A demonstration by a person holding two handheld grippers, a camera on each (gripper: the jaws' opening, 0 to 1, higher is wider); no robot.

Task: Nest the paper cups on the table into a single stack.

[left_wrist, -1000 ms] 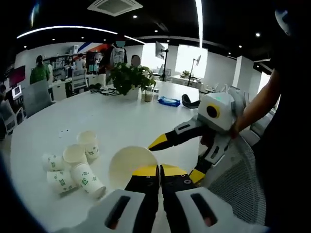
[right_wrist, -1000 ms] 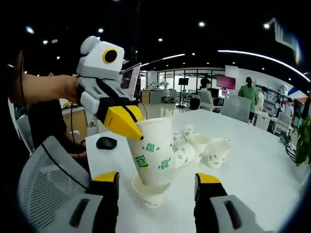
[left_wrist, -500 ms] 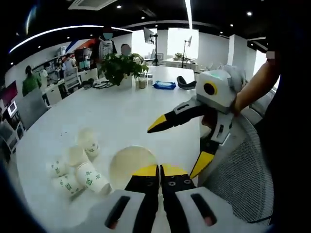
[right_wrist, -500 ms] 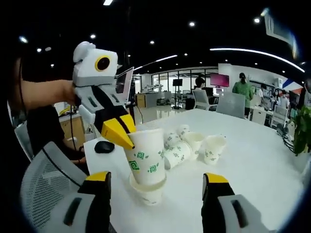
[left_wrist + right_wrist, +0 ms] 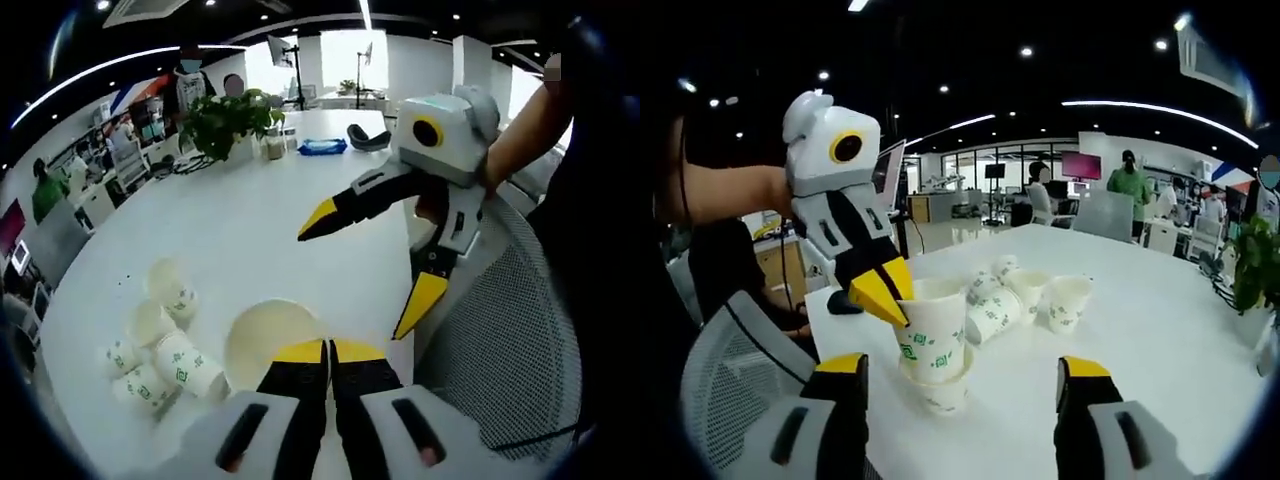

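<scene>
Left tongs (image 5: 885, 297) pinching cup (image 5: 932, 335) rim above white desk (image 5: 1160, 340); right tongs (image 5: 362, 263) gaping apart. Loose cups (image 5: 155, 345) lying nearby; plant (image 5: 225, 115) standing in open office.

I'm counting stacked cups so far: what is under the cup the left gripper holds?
Under the held cup sits another cup upright on the table; only its rim band shows, so cups nested within stay hidden.

White cups, green print

Paper cups (image 5: 932, 340) are white with green square motifs; the tabletop (image 5: 260, 220) is white; the left hand-held gripper (image 5: 883, 297) is white and black with yellow tips.
</scene>
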